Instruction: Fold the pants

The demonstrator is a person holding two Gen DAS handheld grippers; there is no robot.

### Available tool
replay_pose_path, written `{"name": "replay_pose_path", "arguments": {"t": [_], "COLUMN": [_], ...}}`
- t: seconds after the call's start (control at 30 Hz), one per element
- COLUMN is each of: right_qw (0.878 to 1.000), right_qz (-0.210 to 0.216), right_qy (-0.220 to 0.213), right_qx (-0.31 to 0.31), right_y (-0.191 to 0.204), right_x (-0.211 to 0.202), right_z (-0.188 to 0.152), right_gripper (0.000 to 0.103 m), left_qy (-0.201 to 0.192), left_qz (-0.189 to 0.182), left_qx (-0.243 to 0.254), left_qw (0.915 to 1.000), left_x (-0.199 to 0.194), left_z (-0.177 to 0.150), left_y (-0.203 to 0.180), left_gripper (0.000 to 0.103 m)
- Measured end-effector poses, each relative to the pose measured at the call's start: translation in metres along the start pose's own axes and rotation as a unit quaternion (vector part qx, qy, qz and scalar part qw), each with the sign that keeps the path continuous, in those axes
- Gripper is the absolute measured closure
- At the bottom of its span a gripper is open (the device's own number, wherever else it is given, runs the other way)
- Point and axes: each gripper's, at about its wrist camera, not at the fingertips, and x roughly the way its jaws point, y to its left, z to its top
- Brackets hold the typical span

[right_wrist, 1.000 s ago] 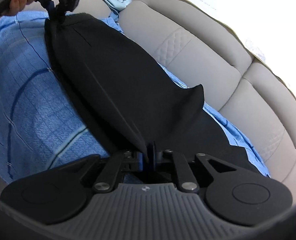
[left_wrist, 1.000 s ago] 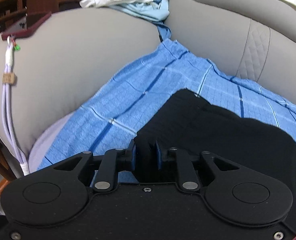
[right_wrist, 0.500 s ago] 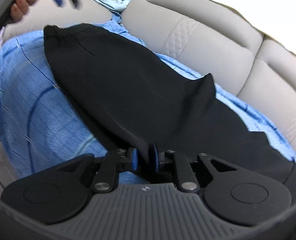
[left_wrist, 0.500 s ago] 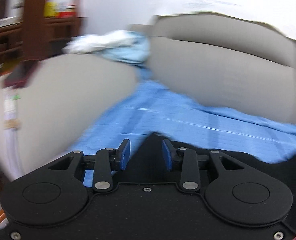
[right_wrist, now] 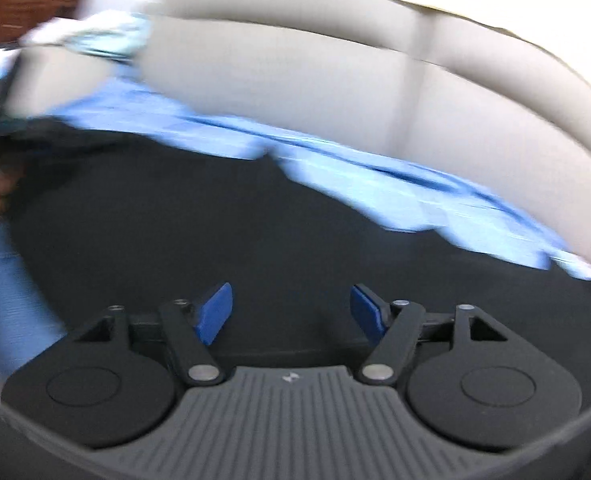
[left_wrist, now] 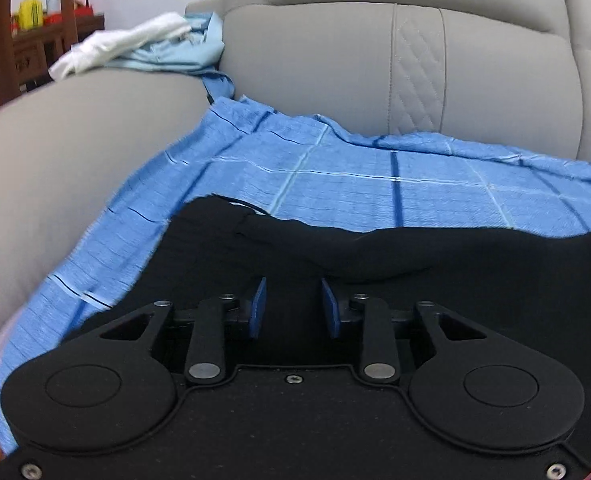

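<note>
The black pants (left_wrist: 375, 264) lie sideways right under both grippers, the left gripper (left_wrist: 293, 308) and the right gripper (right_wrist: 291, 312) (each one spread apart and holding nothing).

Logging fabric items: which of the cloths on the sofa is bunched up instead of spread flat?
The white and pale-blue cloth heaped on the armrest; the blue checked sheet and black pants lie spread on the seat.

Sofa backrest (left_wrist: 335, 72) walls the far side beyond the pants (left_wrist: 375, 256).
</note>
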Motion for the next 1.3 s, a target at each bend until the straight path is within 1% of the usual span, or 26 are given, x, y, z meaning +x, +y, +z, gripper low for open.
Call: {"name": "replay_pose_path", "arguments": {"t": [0.03, 0.07, 0.1, 0.13, 0.17, 0.23, 0.27, 0.37, 0.47, 0.53, 0.6, 0.67, 0.7, 0.73, 0.8, 0.87, 0.93, 1.0, 1.03, 1.07, 1.13, 1.17, 1.2, 1.27, 1.3], "right_qw": [0.999, 0.997, 0.993, 0.988, 0.981, 0.967, 0.959, 0.934, 0.911, 0.900, 0.893, 0.889, 0.886, 0.885, 0.884, 0.886, 0.888, 0.894, 0.894, 0.892, 0.889, 0.890, 0.890, 0.891, 0.894], "right_qz": [-0.029, -0.055, -0.081, -0.104, -0.129, -0.161, -0.180, -0.235, -0.269, -0.281, -0.280, -0.264, -0.259, -0.251, -0.235, -0.221, -0.210, -0.204, -0.206, -0.214, -0.217, -0.213, -0.206, -0.187, -0.185], "right_qy": [0.010, 0.023, 0.036, 0.046, 0.060, 0.085, 0.099, 0.133, 0.168, 0.181, 0.195, 0.211, 0.215, 0.216, 0.205, 0.186, 0.183, 0.189, 0.195, 0.209, 0.222, 0.218, 0.209, 0.195, 0.195], "right_qx": [0.019, 0.046, 0.075, 0.102, 0.133, 0.179, 0.196, 0.233, 0.263, 0.278, 0.294, 0.310, 0.318, 0.326, 0.348, 0.364, 0.366, 0.352, 0.345, 0.340, 0.336, 0.340, 0.348, 0.363, 0.359], "right_y": [-0.018, -0.040, -0.063, -0.084, -0.111, -0.156, -0.181, -0.239, -0.286, -0.309, -0.327, -0.341, -0.346, -0.353, -0.360, -0.363, -0.364, -0.362, -0.361, -0.361, -0.360, -0.360, -0.361, -0.363, -0.361], "right_x": [0.010, 0.021, 0.034, 0.045, 0.059, 0.085, 0.100, 0.130, 0.156, 0.167, 0.178, 0.191, 0.196, 0.201, 0.201, 0.199, 0.200, 0.204, 0.207, 0.212, 0.218, 0.218, 0.216, 0.212, 0.212], "right_z": [0.005, 0.011, 0.017, 0.022, 0.028, 0.038, 0.042, 0.050, 0.054, 0.053, 0.049, 0.045, 0.042, 0.037, 0.031, 0.032, 0.035, 0.041, 0.044, 0.044, 0.044, 0.043, 0.042, 0.041, 0.042], "right_gripper": [0.024, 0.023, 0.023, 0.023, 0.023, 0.024, 0.024, 0.024, 0.024, 0.025, 0.028, 0.034, 0.034, 0.034, 0.034, 0.033, 0.031, 0.030, 0.030, 0.030, 0.033, 0.037, 0.039, 0.039, 0.038], "left_qy": [-0.003, -0.004, -0.005, -0.006, -0.006, -0.008, -0.009, -0.014, -0.015, -0.013, -0.010, -0.007, -0.005, -0.003, 0.000, 0.003, 0.005, 0.006, 0.007, 0.008, 0.010, 0.011, 0.011, 0.011, 0.011], "left_qz": [0.013, 0.023, 0.025, 0.023, 0.018, 0.014, 0.014, 0.012, 0.012, 0.013, 0.016, 0.021, 0.023, 0.026, 0.030, 0.032, 0.035, 0.040, 0.044, 0.047, 0.052, 0.053, 0.054, 0.058, 0.060], "left_qx": [0.009, 0.015, 0.013, 0.006, 0.000, -0.002, -0.001, 0.003, 0.000, -0.003, -0.008, -0.012, -0.014, -0.016, -0.021, -0.024, -0.028, -0.028, -0.029, -0.029, -0.031, -0.032, -0.033, -0.033, -0.033], "left_qw": [0.9999, 0.9996, 0.9996, 0.9997, 0.9998, 0.9999, 0.9999, 0.9998, 0.9998, 0.9998, 0.9998, 0.9997, 0.9996, 0.9995, 0.9993, 0.9992, 0.9990, 0.9988, 0.9986, 0.9984, 0.9981, 0.9980, 0.9979, 0.9977, 0.9976], "left_x": [0.002, 0.003, 0.003, 0.002, 0.001, 0.001, 0.000, -0.002, -0.004, -0.004, -0.004, -0.003, -0.003, -0.002, -0.002, -0.002, -0.002, -0.001, -0.001, -0.001, -0.001, -0.001, -0.001, -0.001, -0.001], "left_z": [0.000, -0.001, -0.001, -0.001, -0.001, 0.000, -0.001, -0.002, -0.003, -0.003, -0.002, -0.001, 0.000, 0.001, 0.002, 0.003, 0.004, 0.004, 0.004, 0.005, 0.005, 0.005, 0.005, 0.005, 0.006], "left_y": [-0.001, 0.000, 0.001, 0.003, 0.004, 0.006, 0.007, 0.006, 0.006, 0.005, 0.004, 0.003, 0.003, 0.002, 0.001, 0.001, 0.001, -0.001, -0.002, -0.003, -0.005, -0.005, -0.005, -0.007, -0.007], "left_gripper": [0.070, 0.067, 0.064, 0.064, 0.064, 0.064, 0.064, 0.064, 0.064, 0.064, 0.064, 0.064, 0.064, 0.064, 0.063, 0.063, 0.063, 0.063, 0.063, 0.063, 0.063, 0.063, 0.063, 0.063, 0.063]}}
